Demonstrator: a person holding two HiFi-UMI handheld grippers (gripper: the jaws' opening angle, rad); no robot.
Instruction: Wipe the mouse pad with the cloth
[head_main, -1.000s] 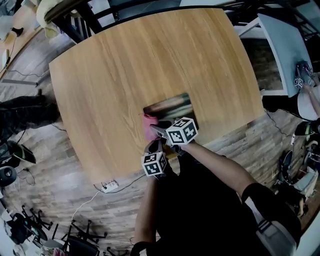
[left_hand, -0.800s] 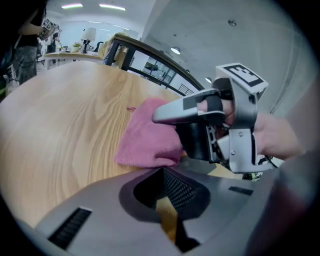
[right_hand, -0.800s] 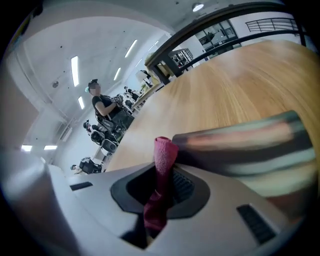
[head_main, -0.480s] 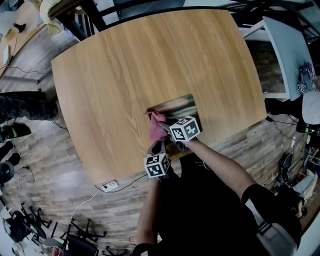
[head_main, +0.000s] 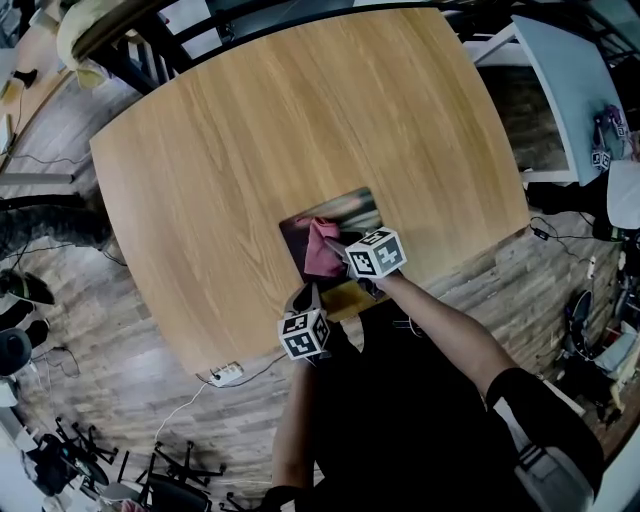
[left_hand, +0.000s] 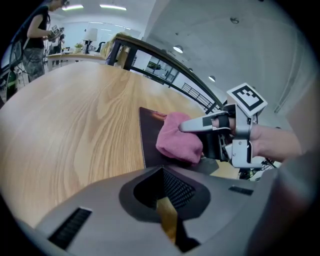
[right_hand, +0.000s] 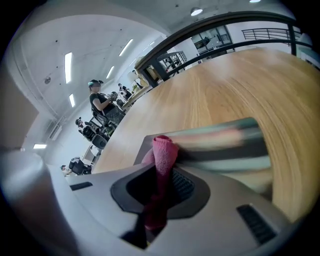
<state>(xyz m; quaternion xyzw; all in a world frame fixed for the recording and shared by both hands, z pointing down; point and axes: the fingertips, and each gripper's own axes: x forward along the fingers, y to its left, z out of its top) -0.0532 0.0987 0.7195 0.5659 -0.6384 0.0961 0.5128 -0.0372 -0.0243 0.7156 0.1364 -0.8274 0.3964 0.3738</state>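
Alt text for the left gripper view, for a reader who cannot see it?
The right tool holds a bunched pink cloth on a dark mouse pad on a wooden table. In the foreground, the jaws of the left tool are nearly together with nothing between them.

No words, numbers or brands can be read. The marker cube (head_main: 304, 333) near 6 o'clock and the second cube (head_main: 377, 253) bear only black-and-white squares.

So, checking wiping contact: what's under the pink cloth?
The dark mouse pad, lying on the wooden table. The patch directly beneath the cloth is covered, so its state cannot be seen.
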